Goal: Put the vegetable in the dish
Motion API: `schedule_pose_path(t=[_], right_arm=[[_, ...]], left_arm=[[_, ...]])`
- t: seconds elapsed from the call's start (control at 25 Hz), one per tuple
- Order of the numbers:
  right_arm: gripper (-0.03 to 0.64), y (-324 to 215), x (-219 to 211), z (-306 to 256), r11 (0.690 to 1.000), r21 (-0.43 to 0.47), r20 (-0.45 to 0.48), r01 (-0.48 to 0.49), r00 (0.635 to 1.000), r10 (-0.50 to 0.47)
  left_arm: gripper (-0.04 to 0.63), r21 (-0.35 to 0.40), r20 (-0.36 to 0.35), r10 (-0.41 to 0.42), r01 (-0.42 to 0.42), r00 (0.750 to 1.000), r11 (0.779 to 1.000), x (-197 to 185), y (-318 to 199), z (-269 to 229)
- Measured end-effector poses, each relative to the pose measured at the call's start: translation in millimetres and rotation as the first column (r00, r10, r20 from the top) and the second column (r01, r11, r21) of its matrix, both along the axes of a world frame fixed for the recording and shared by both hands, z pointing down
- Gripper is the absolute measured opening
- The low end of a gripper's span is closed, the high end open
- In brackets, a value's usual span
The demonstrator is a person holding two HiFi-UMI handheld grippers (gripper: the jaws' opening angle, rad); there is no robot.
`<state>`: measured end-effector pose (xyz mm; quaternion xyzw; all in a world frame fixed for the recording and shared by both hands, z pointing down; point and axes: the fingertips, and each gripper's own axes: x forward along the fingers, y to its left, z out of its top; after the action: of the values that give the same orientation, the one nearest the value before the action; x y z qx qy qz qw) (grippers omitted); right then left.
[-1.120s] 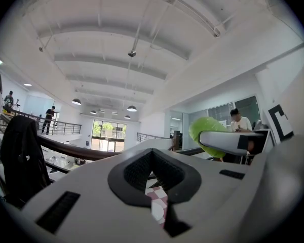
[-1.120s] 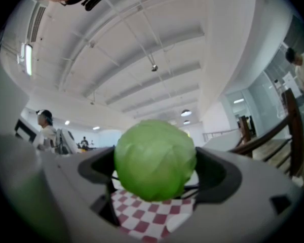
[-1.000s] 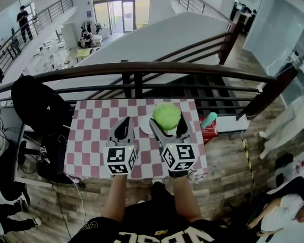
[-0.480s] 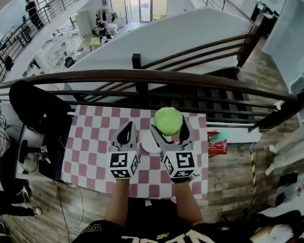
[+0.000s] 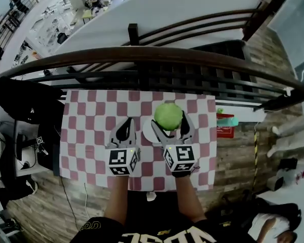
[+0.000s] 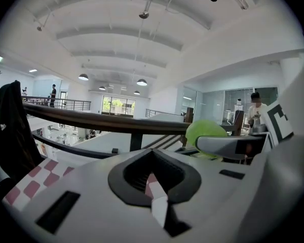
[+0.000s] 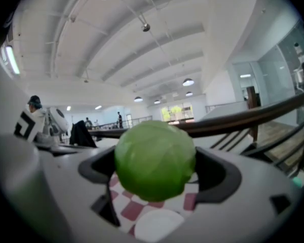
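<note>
A round green cabbage [image 5: 168, 116] is held above the checkered table [image 5: 91, 115], with my right gripper [image 5: 169, 121] shut on it. In the right gripper view the cabbage [image 7: 155, 161] fills the gap between the jaws. A white dish [image 7: 154, 226] lies on the cloth just below it. From the head view the dish [image 5: 148, 133] shows only as a sliver to the left of the cabbage. My left gripper [image 5: 124, 130] hovers beside the dish, shut and holding nothing. The left gripper view shows the cabbage [image 6: 205, 133] off to its right.
A dark curved railing [image 5: 142, 57] runs along the table's far edge, with a drop behind it. A black garment [image 5: 20, 97] hangs off the table's left side. A red box [image 5: 224, 125] sits just past the right edge. The person's body is at the near edge.
The head view has tilted further down, so the table sits higher and larger in frame. The right gripper still holds the cabbage over the dish; the left gripper stays beside it.
</note>
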<state>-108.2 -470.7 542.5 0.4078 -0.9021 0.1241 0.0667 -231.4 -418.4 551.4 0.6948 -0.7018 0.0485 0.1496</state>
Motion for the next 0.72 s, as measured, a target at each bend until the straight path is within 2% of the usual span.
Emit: schedule_pose_path(t=[0.2, 0.36, 0.72], right_arm=[[0.491, 1.7, -0.8, 71.3, 0.993, -0.118, -0.065, -0.018, 0.998, 0.01], [0.491, 12.6, 2.0, 124.5, 0.975, -0.22, -0.123, -0.034, 0.992, 0.007], [0.491, 22.3, -9.6, 210.8, 0.95, -0.311, -0.234, -0.023, 0.971, -0.053]], left_arm=[[0.018, -0.084, -0.021, 0.018, -0.02, 1.0, 0.996, 2.1, 0.4, 45.7], [0.018, -0.158, -0.037, 0.034, -0.039, 0.999, 0.987, 7.1, 4.7, 76.5], [0.018, -0.231, -0.056, 0.024, -0.036, 0.998, 0.972, 0.4, 0.1, 130.7]])
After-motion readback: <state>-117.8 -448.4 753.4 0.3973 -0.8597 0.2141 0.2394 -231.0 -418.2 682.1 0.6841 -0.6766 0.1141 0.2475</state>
